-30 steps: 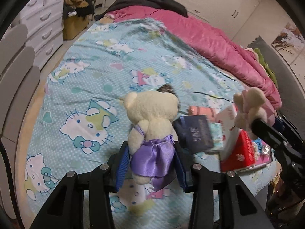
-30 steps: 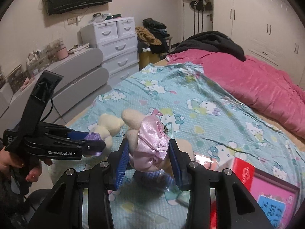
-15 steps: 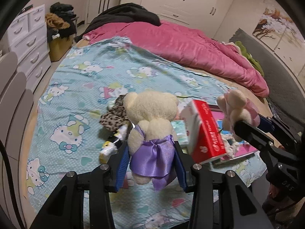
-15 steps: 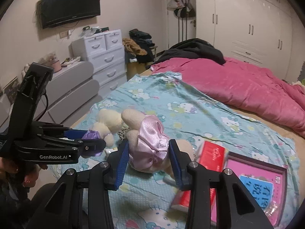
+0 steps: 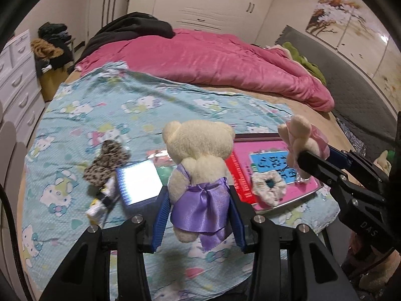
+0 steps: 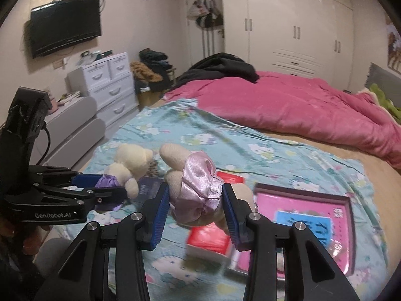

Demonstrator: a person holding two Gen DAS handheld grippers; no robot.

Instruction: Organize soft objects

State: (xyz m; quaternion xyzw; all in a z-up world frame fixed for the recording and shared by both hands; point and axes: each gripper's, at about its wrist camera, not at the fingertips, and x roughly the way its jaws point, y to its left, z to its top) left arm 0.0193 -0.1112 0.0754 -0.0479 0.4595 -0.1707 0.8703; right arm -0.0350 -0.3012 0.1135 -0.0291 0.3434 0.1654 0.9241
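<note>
below both bears [image 5: 198,160], cluttered bedsheet [image 5: 100,115]

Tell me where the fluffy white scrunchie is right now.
In the left wrist view, the fluffy white scrunchie lies right of centre on the pink framed board, just right of the cream teddy bear in the purple satin dress.

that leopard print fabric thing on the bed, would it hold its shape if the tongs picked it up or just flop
The leopard print piece lies crumpled on the blue sheet, so it would probably sag and fold. It looks thin, so likely light. The fuzzy surface should grip rather than slip, though a loose edge might trail.
</note>
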